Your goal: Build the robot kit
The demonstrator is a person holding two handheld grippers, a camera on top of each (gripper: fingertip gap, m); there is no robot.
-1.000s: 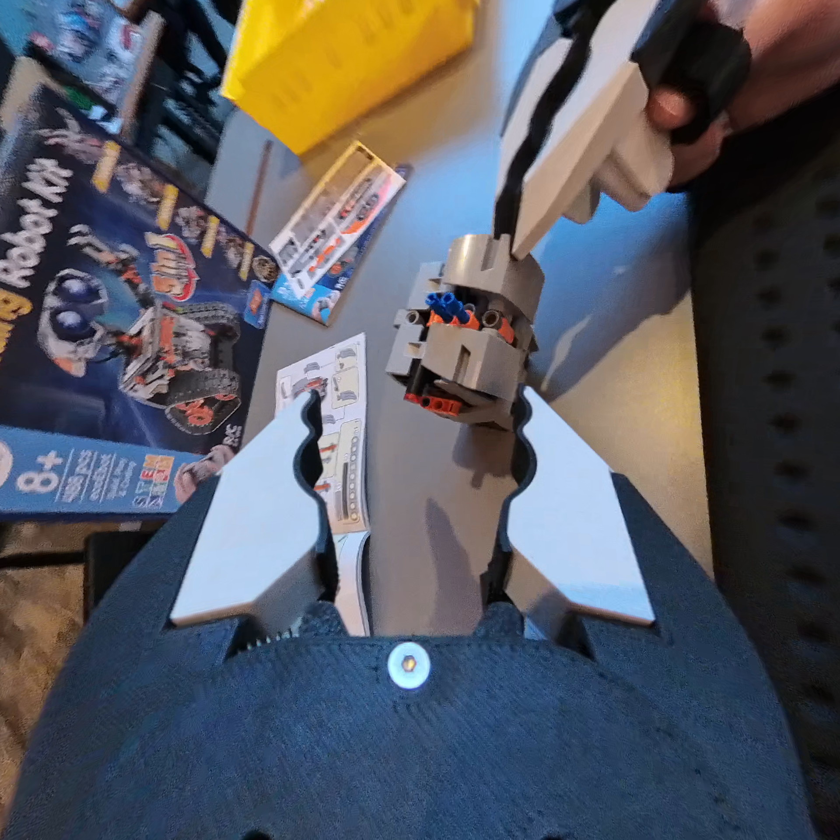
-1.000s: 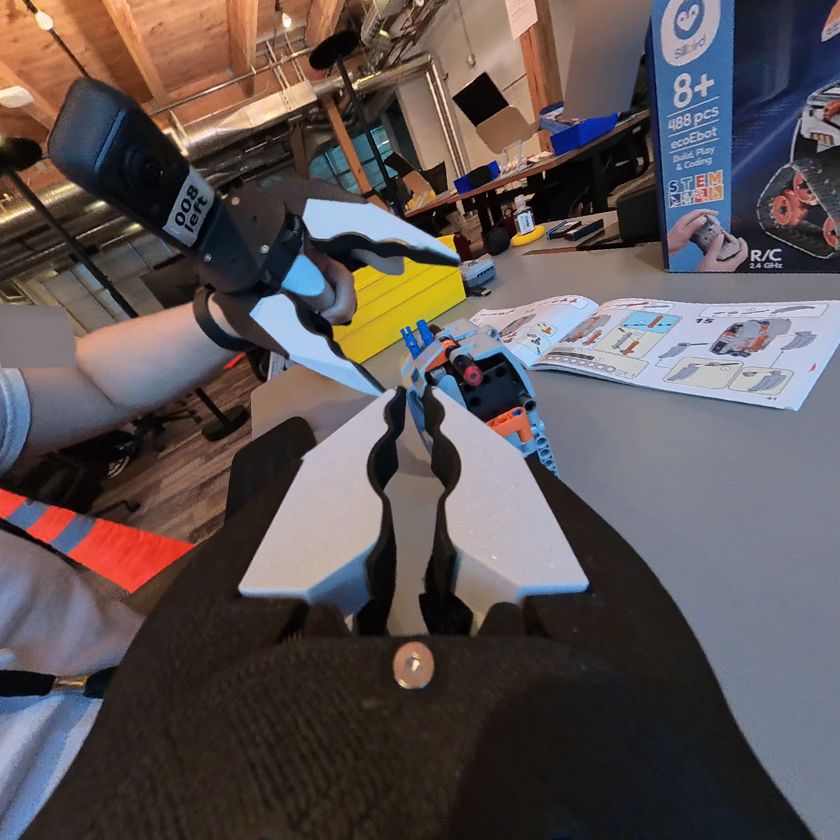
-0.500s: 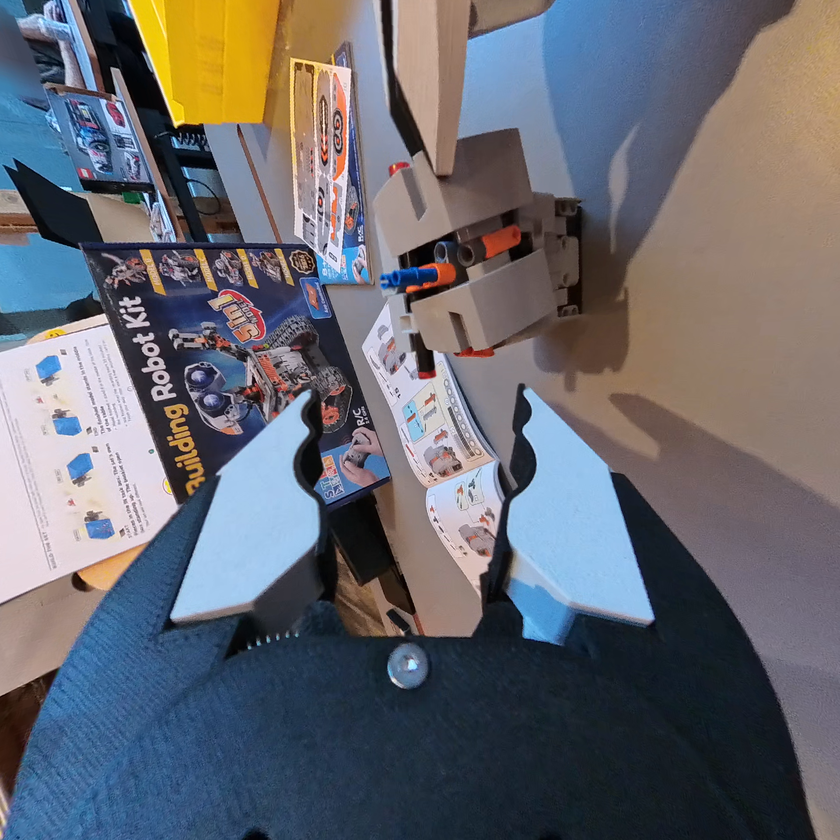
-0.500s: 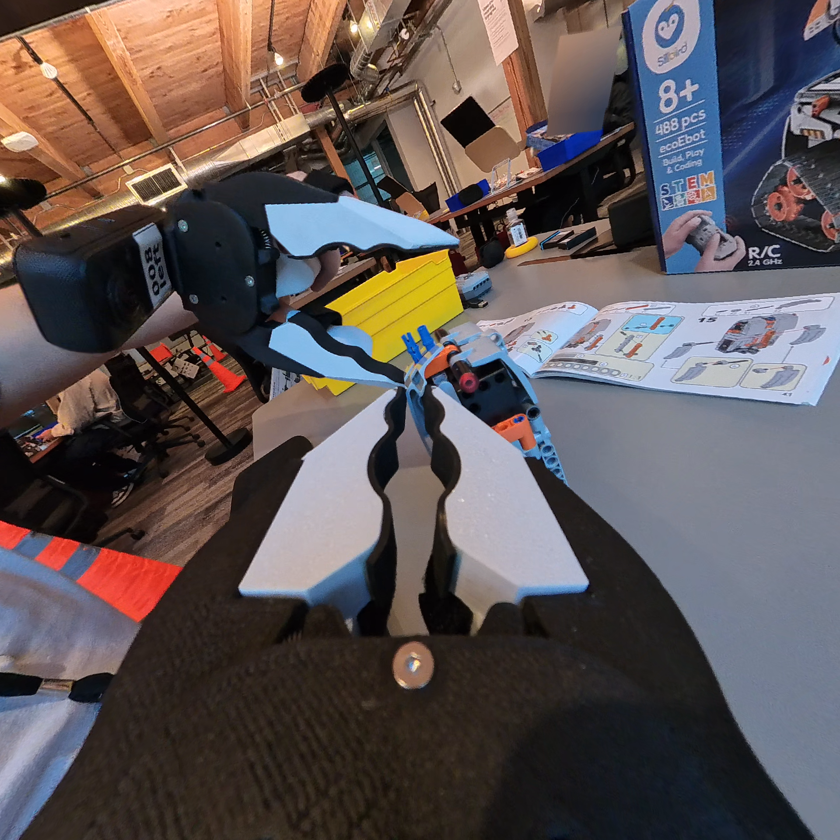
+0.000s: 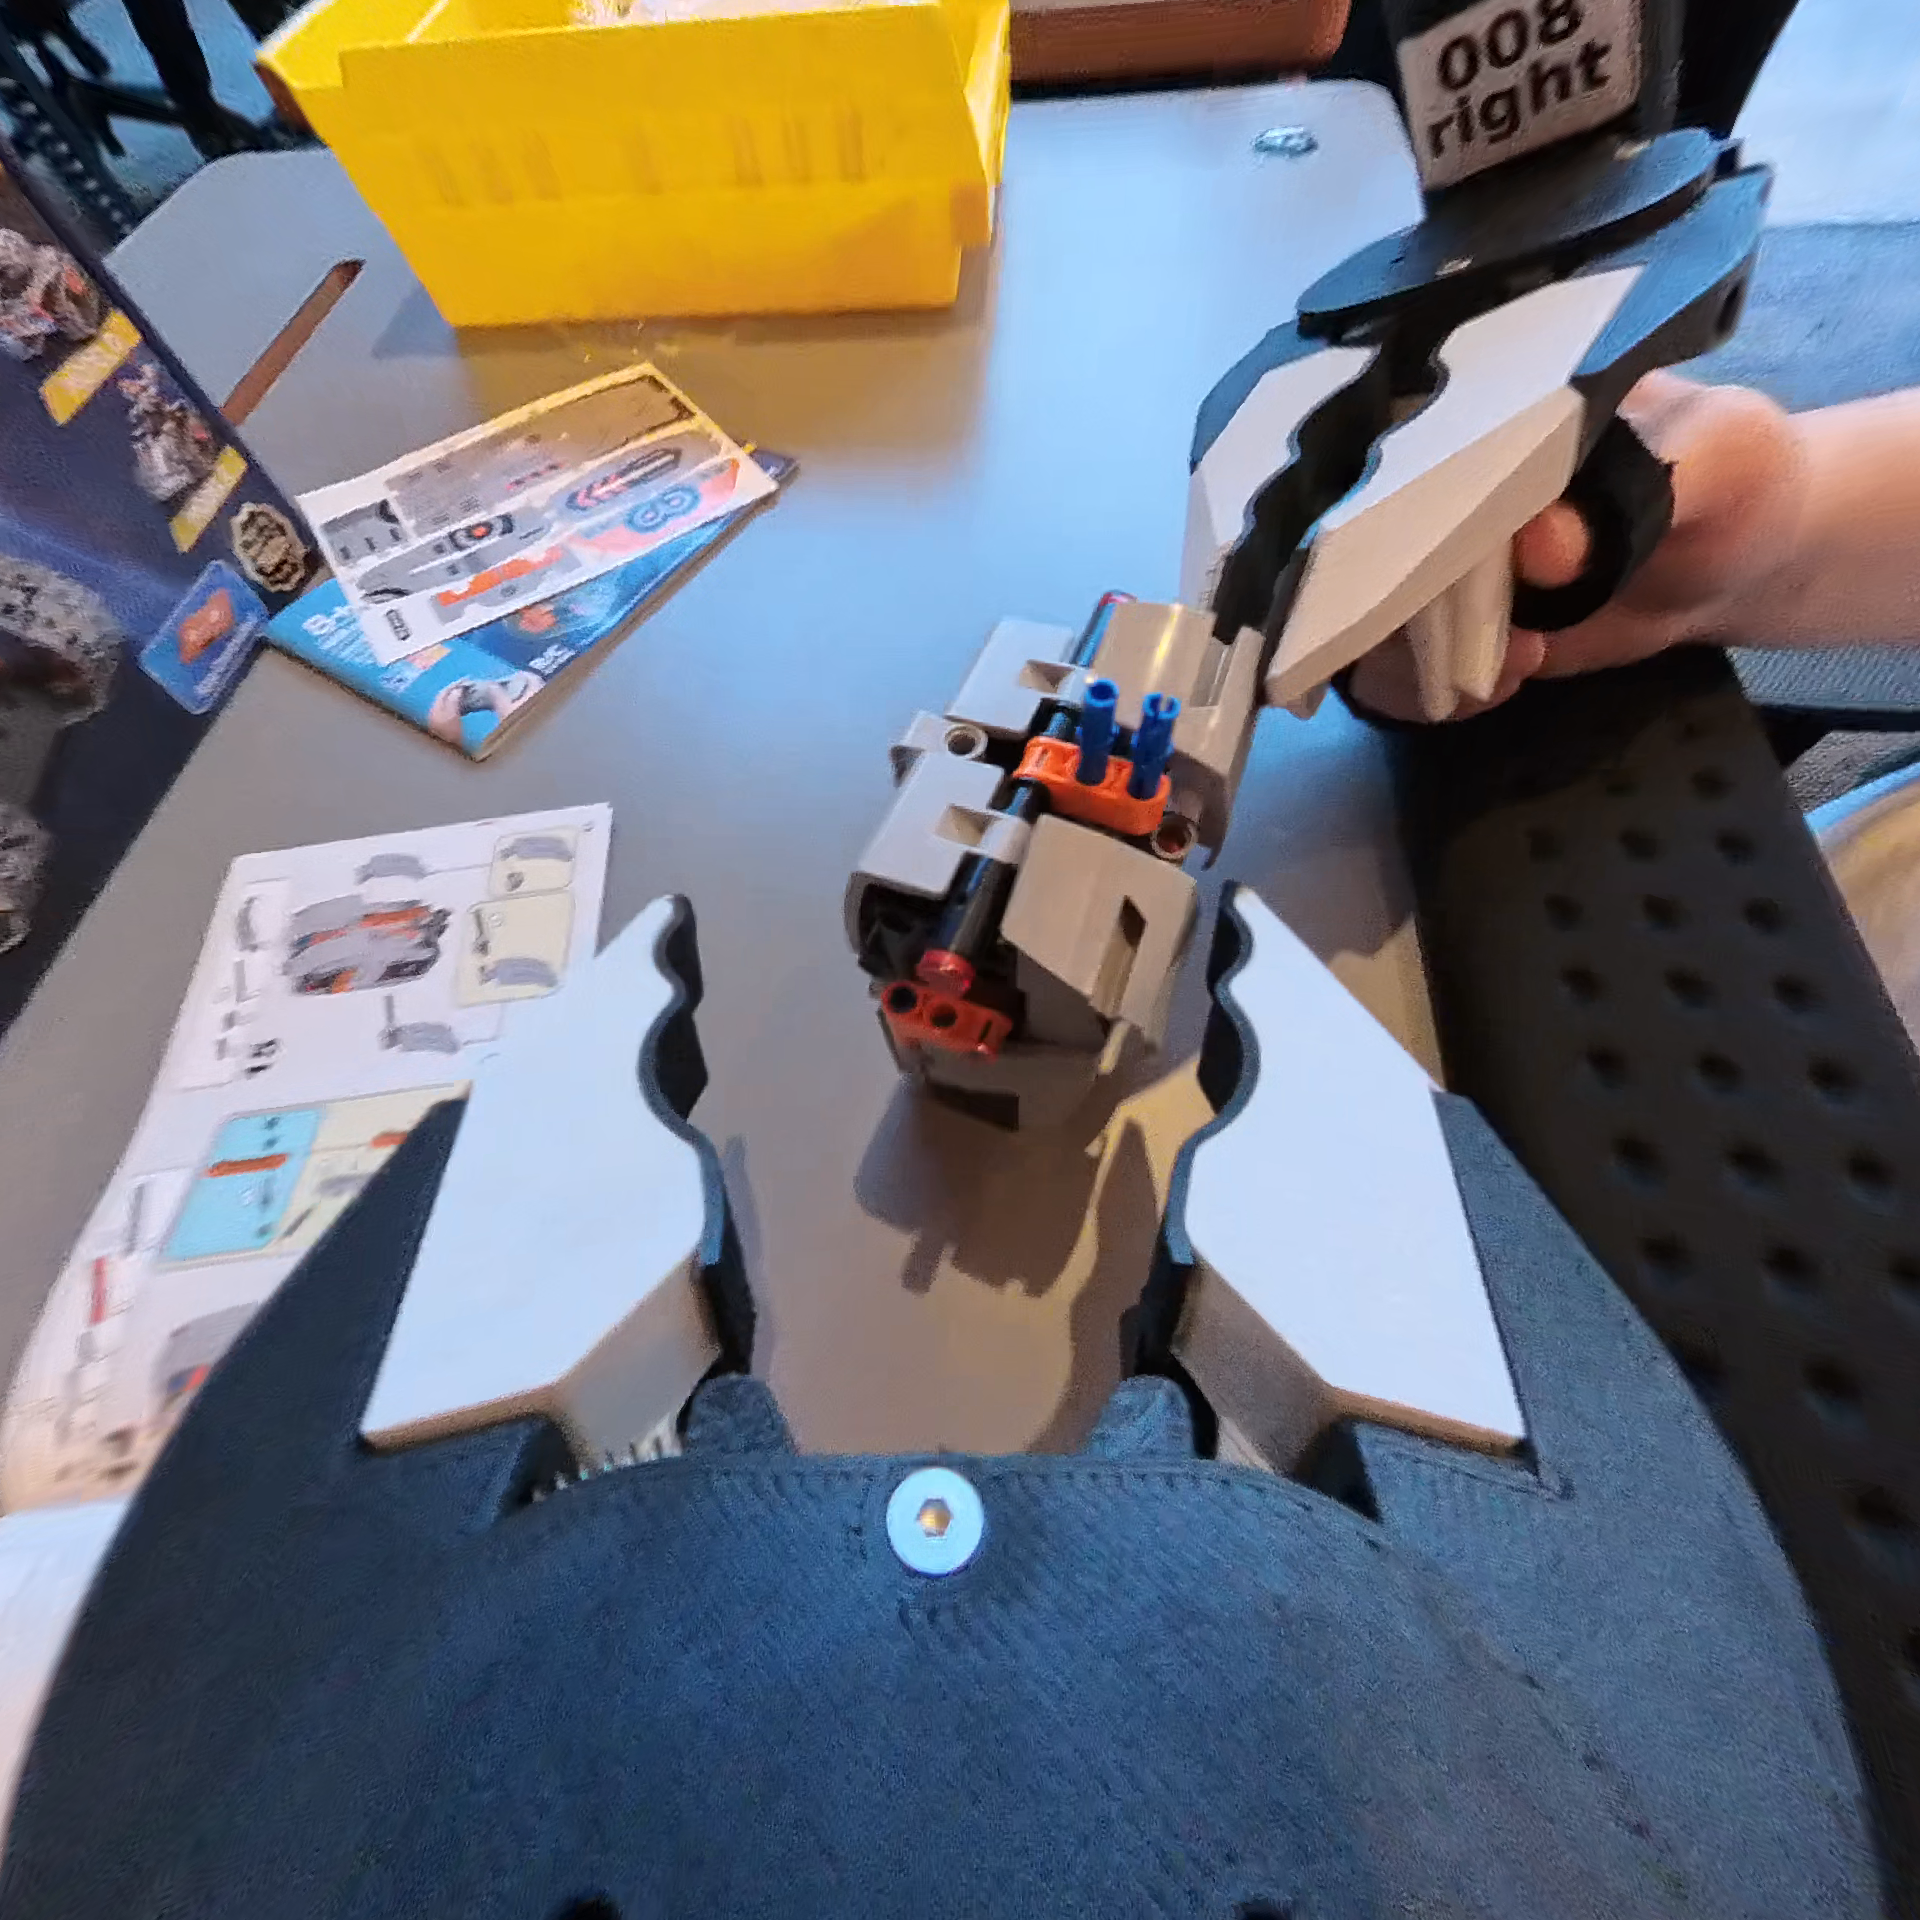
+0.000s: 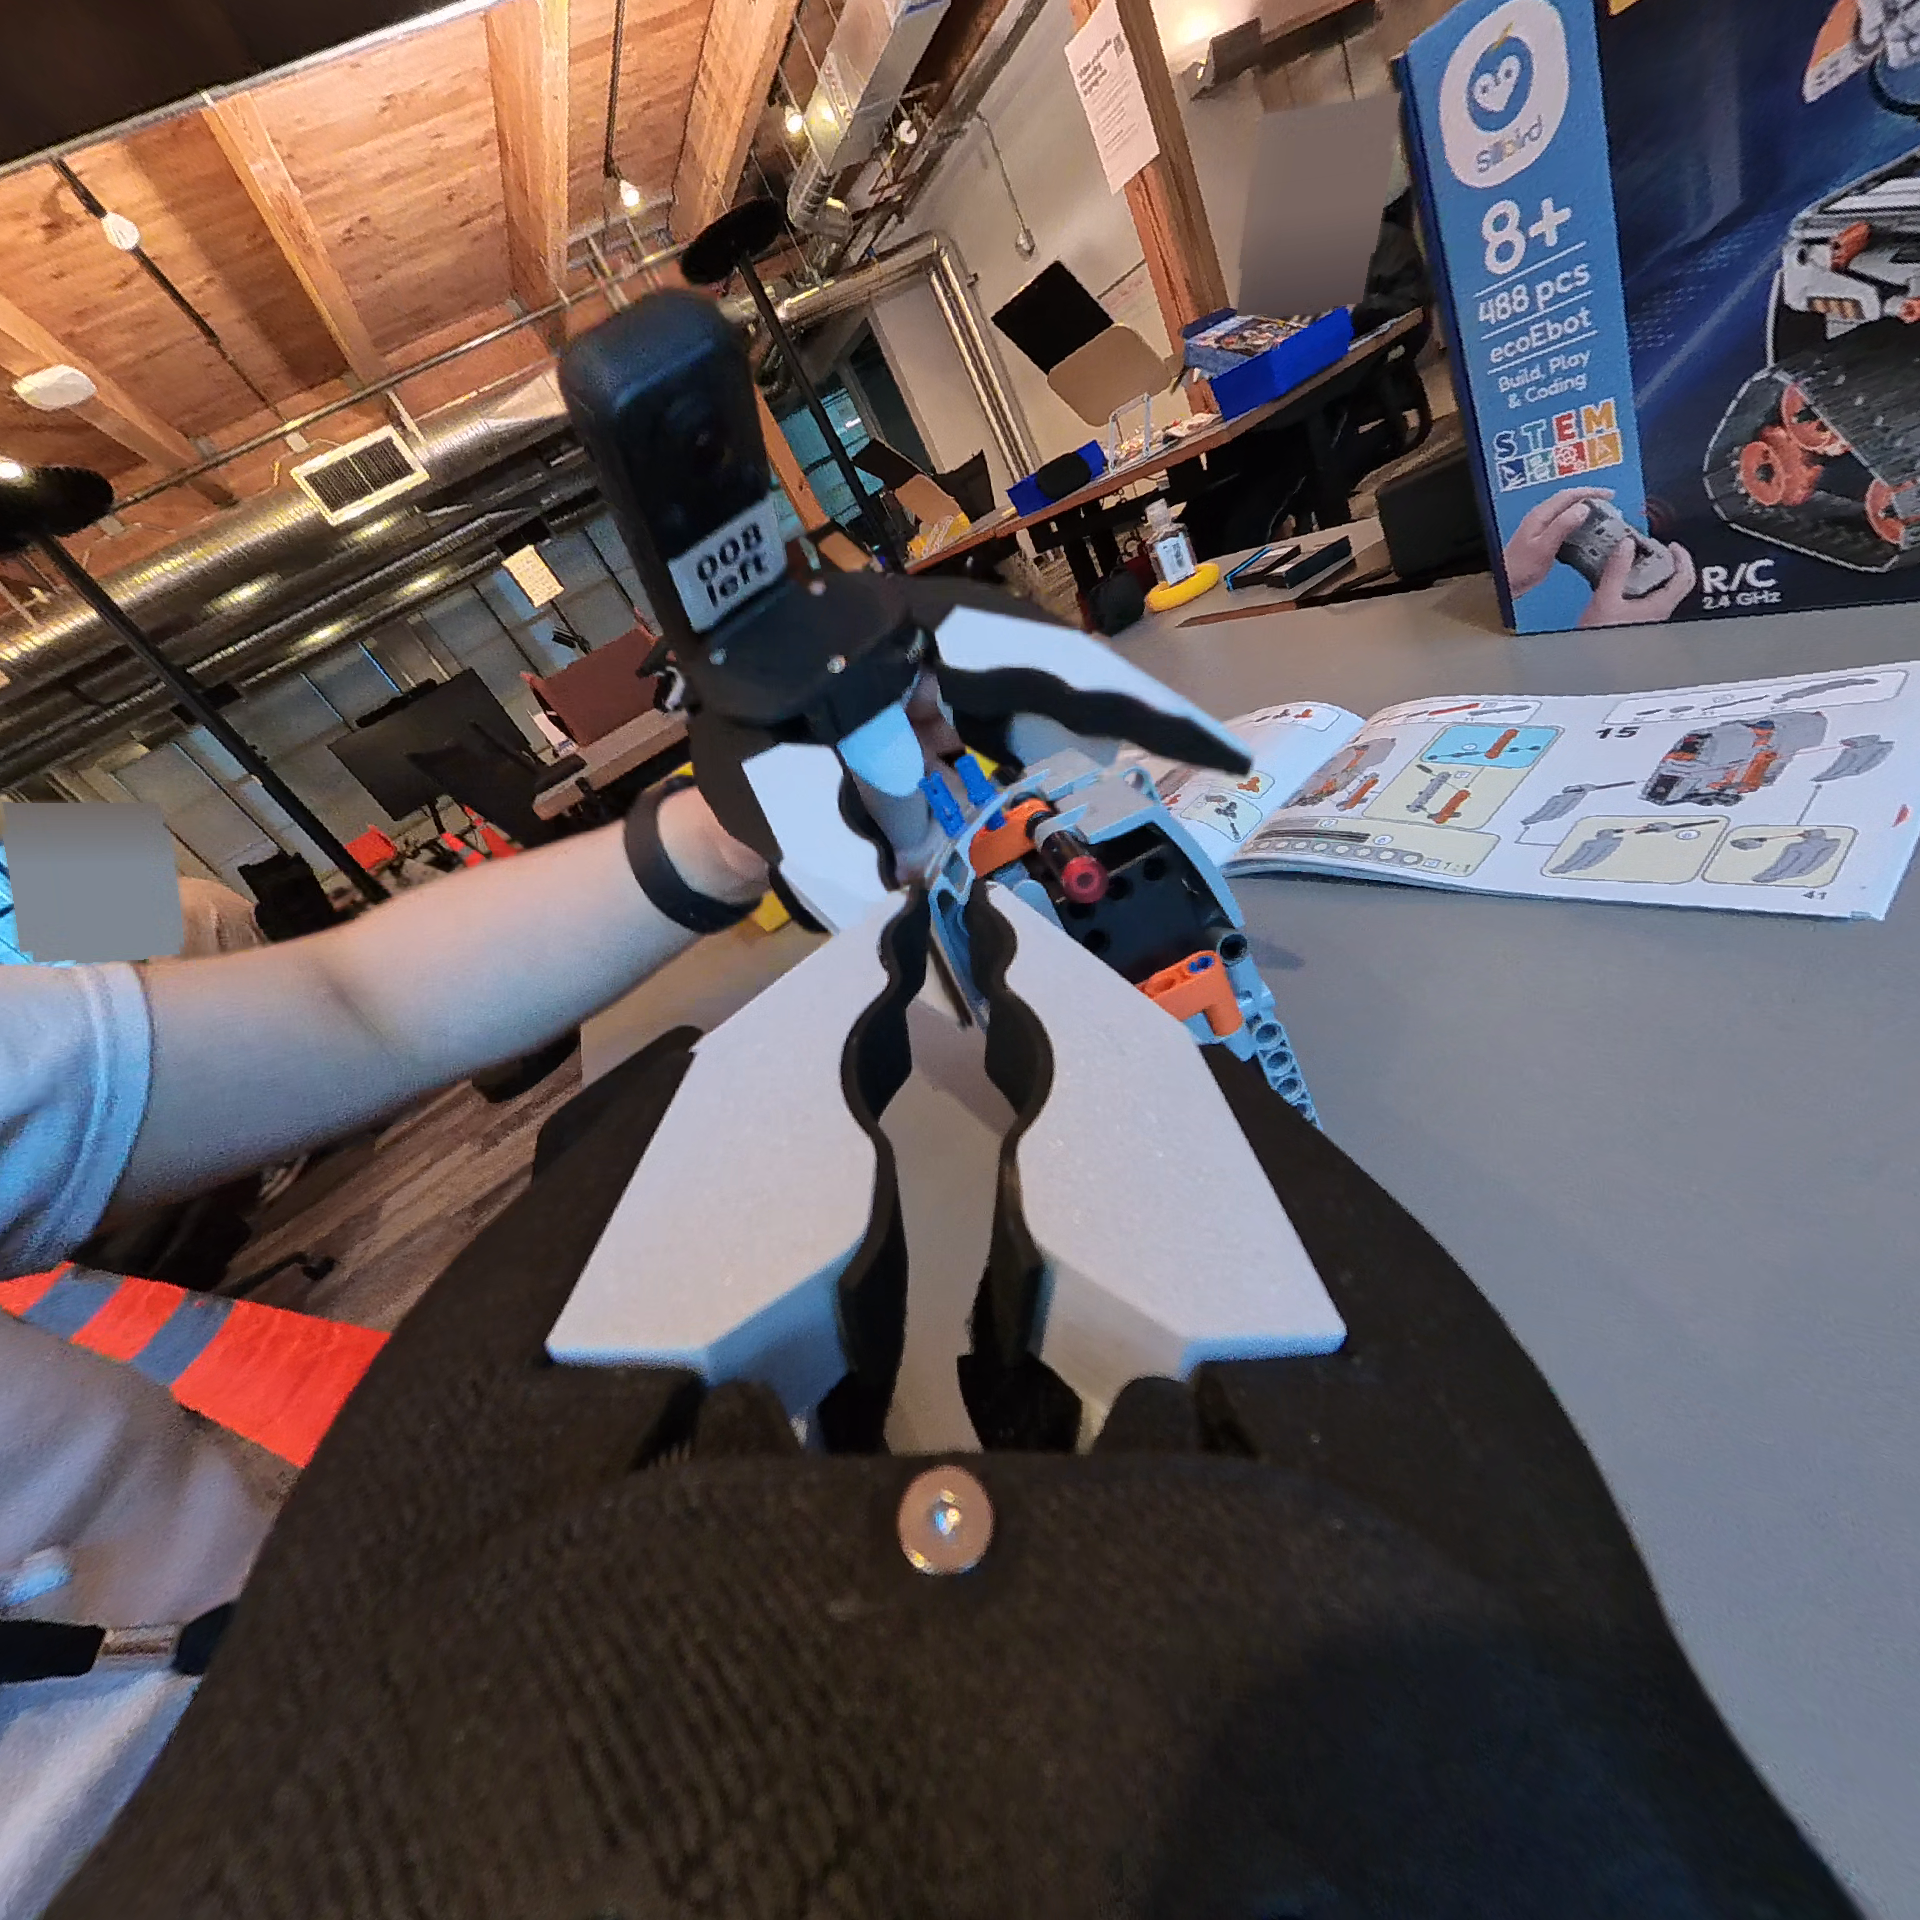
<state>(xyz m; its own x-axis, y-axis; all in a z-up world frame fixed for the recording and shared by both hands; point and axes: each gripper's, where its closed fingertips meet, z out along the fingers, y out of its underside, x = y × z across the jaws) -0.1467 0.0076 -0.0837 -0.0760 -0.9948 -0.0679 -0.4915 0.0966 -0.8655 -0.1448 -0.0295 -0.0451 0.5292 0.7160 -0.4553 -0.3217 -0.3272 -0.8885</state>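
The model point(image 5: 1029, 883), a grey brick build with black core, orange connectors and two blue pins on top, stands on the grey table point(image 5: 831, 499) near its right edge, between the booklet point(image 5: 343, 997) on the left and a black perforated surface point(image 5: 1662, 1039) on the right. The right gripper point(image 6: 951, 914) is pressed nearly together, its tips pinching a thin grey panel at the model's far upper corner. The left gripper point(image 5: 951, 935) is spread wide and holds nothing; it hovers just near of the model, apart from it. The model looks light and stiff, but being press-fit it would likely shed panels or pins under a hard squeeze or twist; its smooth plastic may slip. The broad grey side walls seem the safest hold, not the blue pins or the curved shells. The model's underside and far face are hidden, so whether it rests flat on the table or is slightly lifted cannot be told. A yellow bin point(image 5: 665, 166) stands far, a sticker sheet point(image 5: 520, 540) lies before it, and the kit box point(image 6: 1683, 312) is cut off.
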